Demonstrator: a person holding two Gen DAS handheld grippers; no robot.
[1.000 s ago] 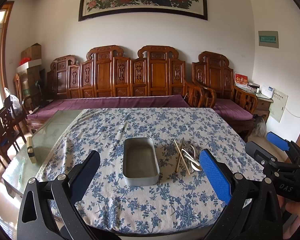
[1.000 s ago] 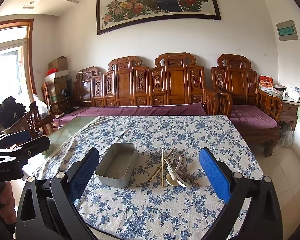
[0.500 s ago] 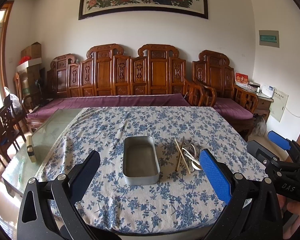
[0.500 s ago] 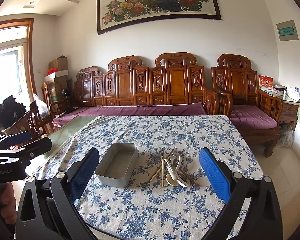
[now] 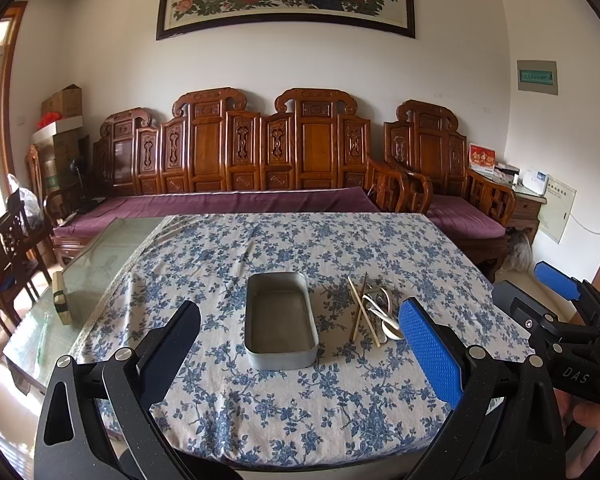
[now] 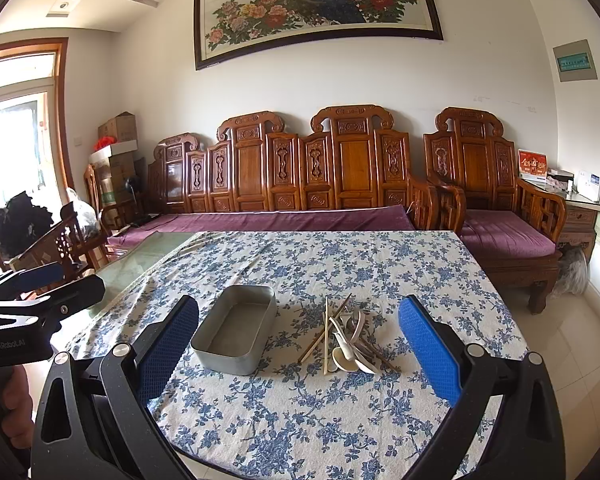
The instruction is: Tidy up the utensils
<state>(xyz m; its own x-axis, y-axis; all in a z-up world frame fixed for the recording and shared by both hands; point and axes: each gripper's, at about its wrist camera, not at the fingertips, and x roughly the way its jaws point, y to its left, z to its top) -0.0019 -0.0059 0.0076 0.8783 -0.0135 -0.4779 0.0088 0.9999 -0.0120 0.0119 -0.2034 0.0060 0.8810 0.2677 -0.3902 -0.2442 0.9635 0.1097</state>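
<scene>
Grippers, left (image 5: 300,344) and right (image 6: 298,344), both hang with jaws spread wide and empty above the near edge of the floral tablecloth (image 5: 300,408), touching nothing, while chopsticks and spoons (image 6: 348,340) lie heaped just beside the empty metal tin (image 6: 236,328).

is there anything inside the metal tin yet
No, the metal tin shows a bare bottom, and the chopsticks and spoons lie piled beside it on the tablecloth.
</scene>
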